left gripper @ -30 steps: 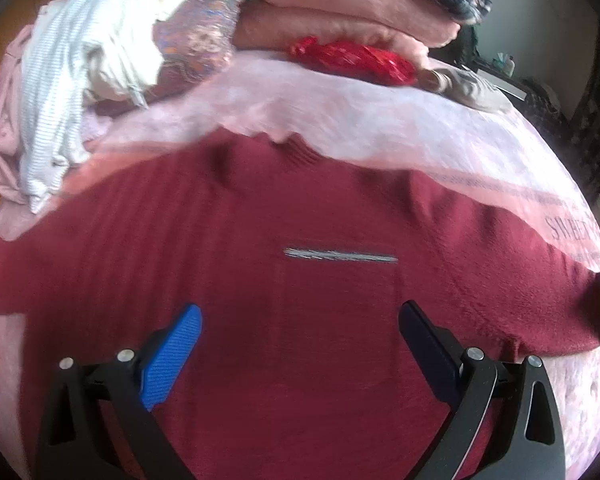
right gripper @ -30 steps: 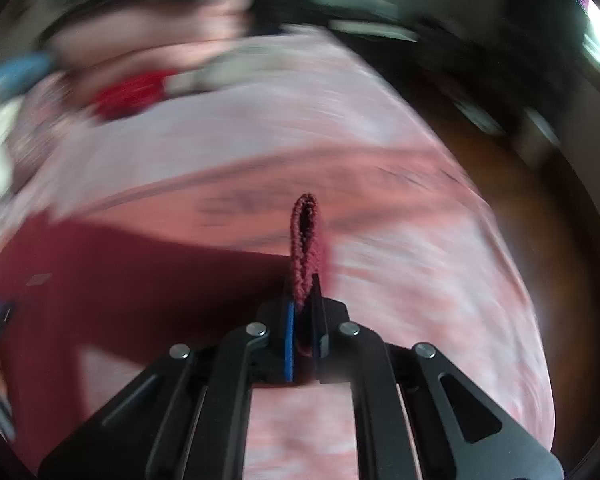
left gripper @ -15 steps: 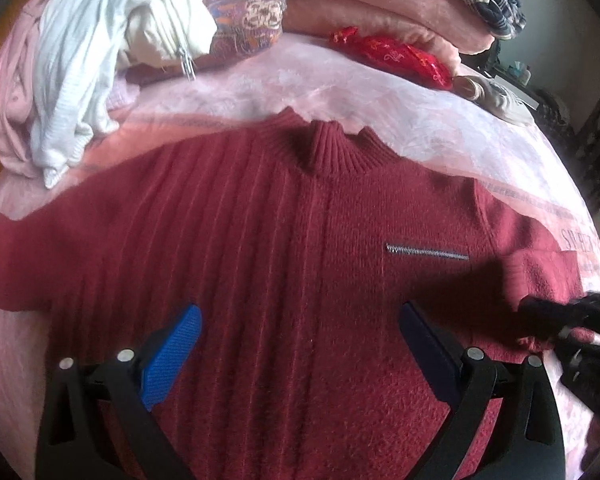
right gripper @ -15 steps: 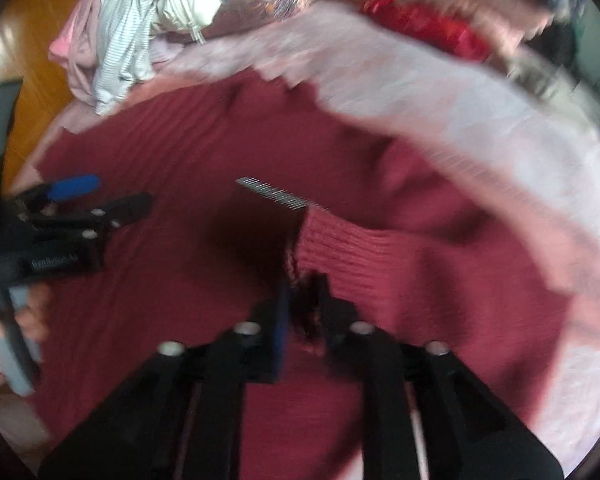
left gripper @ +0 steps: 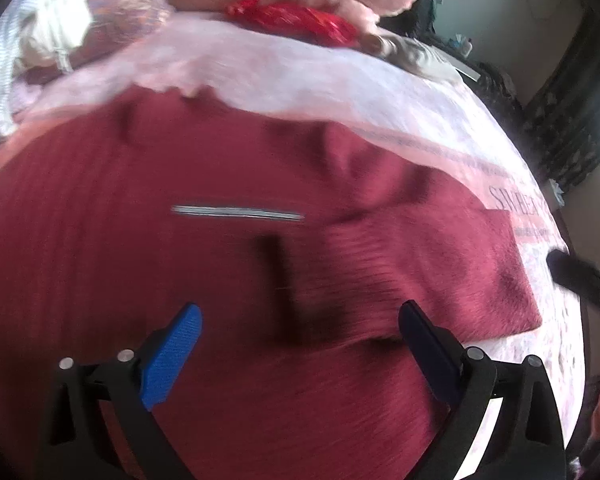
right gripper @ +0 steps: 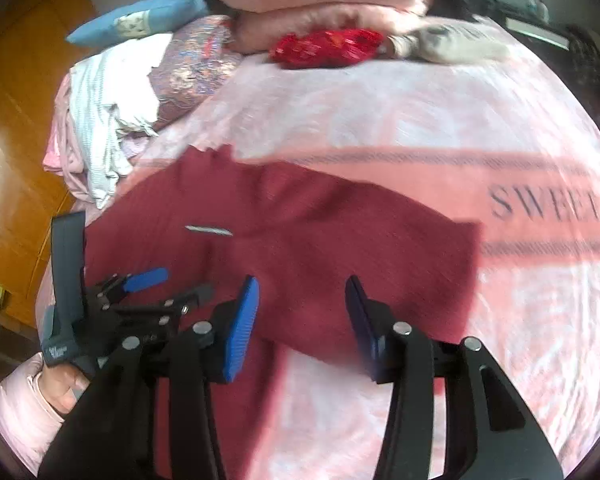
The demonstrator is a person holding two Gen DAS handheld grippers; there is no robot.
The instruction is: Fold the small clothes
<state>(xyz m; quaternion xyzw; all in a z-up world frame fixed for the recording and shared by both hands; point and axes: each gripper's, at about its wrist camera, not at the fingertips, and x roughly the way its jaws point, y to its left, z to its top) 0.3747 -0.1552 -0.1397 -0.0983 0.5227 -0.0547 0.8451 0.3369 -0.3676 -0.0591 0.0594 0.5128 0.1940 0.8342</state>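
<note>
A dark red knit sweater (left gripper: 180,264) lies flat on the pink bedspread (left gripper: 340,80), with a short silver strip (left gripper: 236,213) on its chest. Its right sleeve (left gripper: 420,264) lies folded inward across the body. My left gripper (left gripper: 298,322) hovers open just above the sweater's lower body, nothing between its fingers. In the right wrist view the same sweater (right gripper: 300,240) is spread under my right gripper (right gripper: 302,298), whose jaws are opening and hold nothing; the folded sleeve lies beneath them. The left gripper (right gripper: 168,284) shows there at the left, held by a hand in a pink sleeve (right gripper: 24,408).
A heap of unfolded clothes (right gripper: 108,120) sits at the bed's far left. Folded pink blankets (right gripper: 320,4), a blue pillow (right gripper: 140,20) and a red shiny bundle (right gripper: 324,46) line the back. Wooden floor (right gripper: 16,160) runs along the left edge.
The right gripper carried the sleeve inward over the sweater's body, let it go and opened. The left gripper shifted across the sweater and stayed open.
</note>
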